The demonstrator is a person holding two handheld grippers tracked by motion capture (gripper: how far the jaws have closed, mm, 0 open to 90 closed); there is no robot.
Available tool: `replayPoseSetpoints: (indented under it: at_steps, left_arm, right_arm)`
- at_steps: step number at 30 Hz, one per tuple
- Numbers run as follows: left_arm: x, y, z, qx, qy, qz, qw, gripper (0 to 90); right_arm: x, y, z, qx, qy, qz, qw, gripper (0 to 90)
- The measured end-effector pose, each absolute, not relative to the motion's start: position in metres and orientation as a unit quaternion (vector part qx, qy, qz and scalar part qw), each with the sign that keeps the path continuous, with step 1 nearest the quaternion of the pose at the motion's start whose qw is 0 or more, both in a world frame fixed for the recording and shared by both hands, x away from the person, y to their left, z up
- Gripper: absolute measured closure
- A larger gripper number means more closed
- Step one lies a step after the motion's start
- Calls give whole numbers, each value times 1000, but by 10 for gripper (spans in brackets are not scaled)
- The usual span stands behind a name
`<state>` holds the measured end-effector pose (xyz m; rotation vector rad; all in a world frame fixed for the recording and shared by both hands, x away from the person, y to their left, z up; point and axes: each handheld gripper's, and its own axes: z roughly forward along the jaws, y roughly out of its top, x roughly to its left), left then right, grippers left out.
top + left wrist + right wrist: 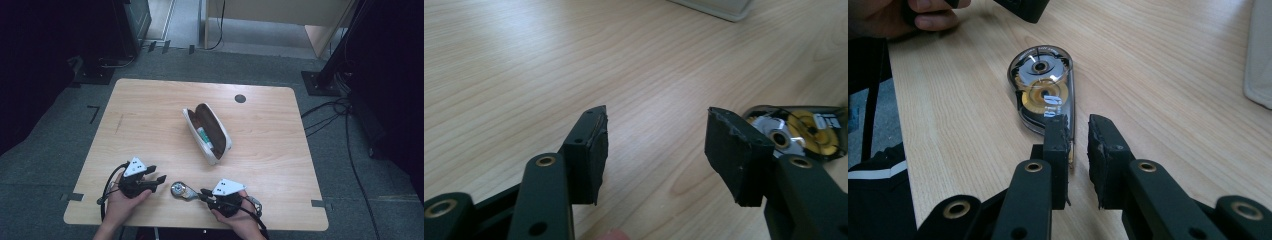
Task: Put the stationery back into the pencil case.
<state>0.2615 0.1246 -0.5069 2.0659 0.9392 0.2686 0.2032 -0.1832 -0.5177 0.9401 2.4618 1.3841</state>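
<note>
a green-and-white item (203, 136) is seen in the open case (220, 142). the tape dispenser (1044, 87) is pinched by the right hand-held gripper (1077, 136); the left hand-held gripper (656, 127) is spread.

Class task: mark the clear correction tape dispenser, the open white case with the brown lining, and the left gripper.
clear correction tape dispenser (1044, 87), right gripper view, yellow reel
open white case with brown lining (214, 131), high view, lining
left gripper (654, 150), left gripper view, between fingertips

We note the tape dispenser (1044, 90) is clear with silver and yellow reels. The case (208, 133) is white outside, brown inside. The table (150, 115) shows light woodgrain. The jaws are black.
</note>
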Motion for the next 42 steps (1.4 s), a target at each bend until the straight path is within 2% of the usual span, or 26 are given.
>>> replayPoseSetpoints:
  at_steps: [7, 13, 21, 26, 27, 28, 30, 34, 35, 37, 42]
  left_arm:
    - [259, 118, -508, 835, 350, 80, 417, 476]
    - [255, 114, -508, 847, 318, 57, 423, 522]
    - [252, 108, -510, 857, 294, 45, 420, 537]
    - [249, 102, -513, 869, 268, 31, 414, 498]
    - [248, 100, -514, 873, 266, 43, 406, 481]
    - [249, 100, -514, 873, 268, 41, 405, 415]
    - [249, 99, -515, 874, 261, 30, 409, 424]
    - [247, 94, -516, 878, 251, 42, 405, 411]
    - [247, 95, -516, 878, 253, 42, 404, 413]
    - [248, 95, -516, 877, 255, 44, 405, 422]
    - [247, 95, -516, 878, 254, 48, 403, 426]
  right_arm:
    - [203, -174, -521, 316, 828, 456, 76, 785]
    - [199, -166, -521, 305, 841, 437, 92, 783]
    - [199, -166, -522, 305, 849, 421, 94, 821]
    - [201, -168, -522, 316, 844, 424, 87, 824]
    - [201, -169, -522, 322, 841, 428, 79, 870]
    - [203, -172, -522, 325, 832, 444, 68, 900]
    - [205, -176, -522, 346, 823, 447, 56, 900]
    - [207, -177, -522, 347, 823, 447, 56, 900]
    - [207, -177, -522, 346, 823, 446, 56, 896]
    - [207, -177, -522, 344, 824, 447, 53, 813]
    - [204, -170, -523, 335, 833, 437, 59, 671]
